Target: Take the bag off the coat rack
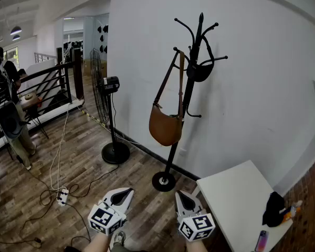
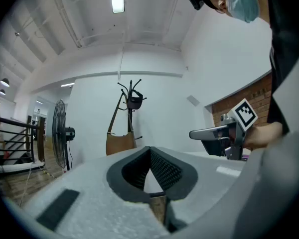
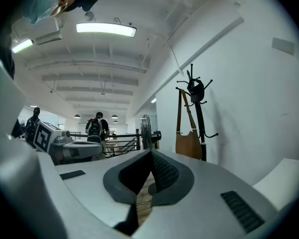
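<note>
A brown leather bag (image 1: 166, 126) hangs by its long strap from a hook of the black coat rack (image 1: 191, 77), which stands against the white wall. A dark cap (image 1: 201, 71) hangs on another hook. The bag (image 2: 119, 142) and rack (image 2: 131, 101) show small and far in the left gripper view, and the bag (image 3: 188, 144) also in the right gripper view. My left gripper (image 1: 127, 191) and right gripper (image 1: 180, 194) are low at the frame's bottom, well short of the rack. Both are shut with nothing in their jaws.
A standing fan (image 1: 106, 91) is left of the rack, with cables and a power strip (image 1: 62, 195) on the wooden floor. A white table (image 1: 237, 201) at the right carries a black item (image 1: 274, 209) and a bottle (image 1: 261, 240). People (image 1: 5, 109) stand by the railing (image 1: 47, 83) at far left.
</note>
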Motion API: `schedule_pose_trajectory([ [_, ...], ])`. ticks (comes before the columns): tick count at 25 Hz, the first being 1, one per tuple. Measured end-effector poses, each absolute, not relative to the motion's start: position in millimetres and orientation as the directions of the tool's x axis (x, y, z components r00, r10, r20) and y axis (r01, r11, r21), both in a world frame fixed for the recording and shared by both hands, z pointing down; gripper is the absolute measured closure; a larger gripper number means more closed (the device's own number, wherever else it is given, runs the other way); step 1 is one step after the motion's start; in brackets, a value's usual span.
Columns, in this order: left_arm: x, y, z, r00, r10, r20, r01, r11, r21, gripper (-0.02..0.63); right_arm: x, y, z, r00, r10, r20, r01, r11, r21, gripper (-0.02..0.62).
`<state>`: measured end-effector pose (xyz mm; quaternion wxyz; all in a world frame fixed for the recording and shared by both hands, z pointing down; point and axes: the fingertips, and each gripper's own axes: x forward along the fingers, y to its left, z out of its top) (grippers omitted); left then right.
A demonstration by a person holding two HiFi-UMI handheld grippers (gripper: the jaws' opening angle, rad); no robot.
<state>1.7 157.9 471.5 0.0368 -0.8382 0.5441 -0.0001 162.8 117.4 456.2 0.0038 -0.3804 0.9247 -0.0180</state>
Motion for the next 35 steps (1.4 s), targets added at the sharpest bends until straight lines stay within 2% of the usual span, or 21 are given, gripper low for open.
schedule_pose_trajectory([
  [12,-11.6,124.9,478.7,0.464,-0.885,-0.045,-0.885,-0.462,-0.053,0.592,139.8,86.7,453.6,-0.693,-0.721,-0.02,-0.72,0.693,-0.038,0.595],
  [14,-11.7,116.1,484.5,0.481,-0.877,-0.016,-0.876,-0.48,-0.031,0.413,135.4,78.8,455.3,-0.682,-0.731,-0.02,-0.731,0.682,-0.023,0.595],
  [17,-17.9,100.4,486.7,0.499,-0.867,-0.005,-0.866,-0.499,-0.04,0.405,126.3,65.2,453.2,-0.673,-0.74,-0.024,-0.739,0.673,-0.028,0.501],
  [23,-42.3,66.0,479.8,0.513,-0.858,-0.009,-0.858,-0.513,-0.018,0.352,106.2,34.6,453.0,-0.627,-0.779,-0.012,-0.779,0.627,-0.033,0.397],
  [28,-69.8,31.2,478.5,0.549,-0.835,-0.025,-0.835,-0.548,-0.046,0.327,84.3,4.2,449.4,-0.572,-0.82,-0.01,-0.819,0.572,-0.035,0.374],
  [35,-114.3,-6.2,482.3,0.589,-0.808,-0.008,-0.808,-0.589,-0.032,0.28,52.7,-20.1,453.6,-0.487,-0.873,-0.007,-0.87,0.486,-0.08,0.374],
])
